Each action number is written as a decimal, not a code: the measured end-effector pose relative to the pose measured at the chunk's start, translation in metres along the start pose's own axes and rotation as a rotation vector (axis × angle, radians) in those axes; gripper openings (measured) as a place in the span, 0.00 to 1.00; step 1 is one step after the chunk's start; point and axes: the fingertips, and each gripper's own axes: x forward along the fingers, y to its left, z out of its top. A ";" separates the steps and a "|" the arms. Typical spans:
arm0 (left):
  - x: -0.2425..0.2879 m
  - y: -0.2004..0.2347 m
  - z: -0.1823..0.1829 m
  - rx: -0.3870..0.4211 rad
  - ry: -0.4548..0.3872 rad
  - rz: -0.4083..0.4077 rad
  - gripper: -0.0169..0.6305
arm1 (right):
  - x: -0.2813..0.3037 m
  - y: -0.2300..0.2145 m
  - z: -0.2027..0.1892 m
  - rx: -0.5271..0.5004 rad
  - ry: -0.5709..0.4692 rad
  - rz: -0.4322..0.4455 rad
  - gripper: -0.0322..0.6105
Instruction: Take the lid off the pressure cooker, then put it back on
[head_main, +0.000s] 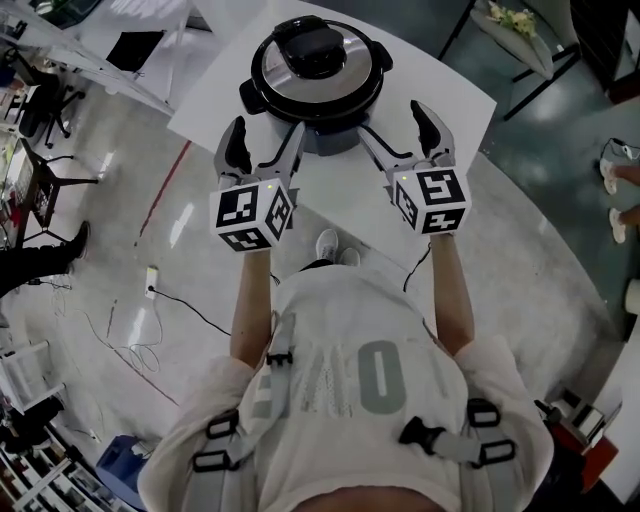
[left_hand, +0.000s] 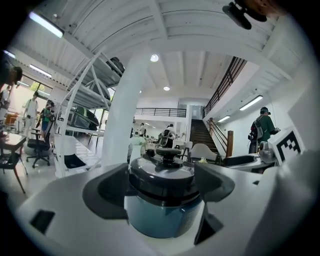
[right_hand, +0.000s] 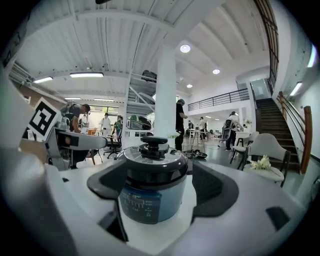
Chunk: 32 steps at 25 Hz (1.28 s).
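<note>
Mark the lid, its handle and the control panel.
lid (head_main: 280, 85), head view, steel ring left of the handle.
lid handle (right_hand: 153, 140), right gripper view, top of the black knob.
control panel (right_hand: 138, 206), right gripper view, its blue middle.

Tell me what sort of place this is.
Probably an open-plan lab or workshop hall: high white ceiling, staircase up to a mezzanine, office chairs. The cooker stands on a white table.

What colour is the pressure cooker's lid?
Silver-grey lid, black centre handle; head view shows it best.
</note>
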 end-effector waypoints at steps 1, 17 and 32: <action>0.005 0.001 0.008 0.029 -0.005 -0.006 0.65 | 0.005 -0.001 0.007 -0.024 -0.005 0.009 0.70; 0.101 0.014 0.045 0.309 0.126 -0.207 0.64 | 0.119 -0.006 0.063 -0.218 0.036 0.277 0.64; 0.135 0.003 0.020 0.300 0.252 -0.342 0.51 | 0.155 0.004 0.043 -0.238 0.179 0.555 0.55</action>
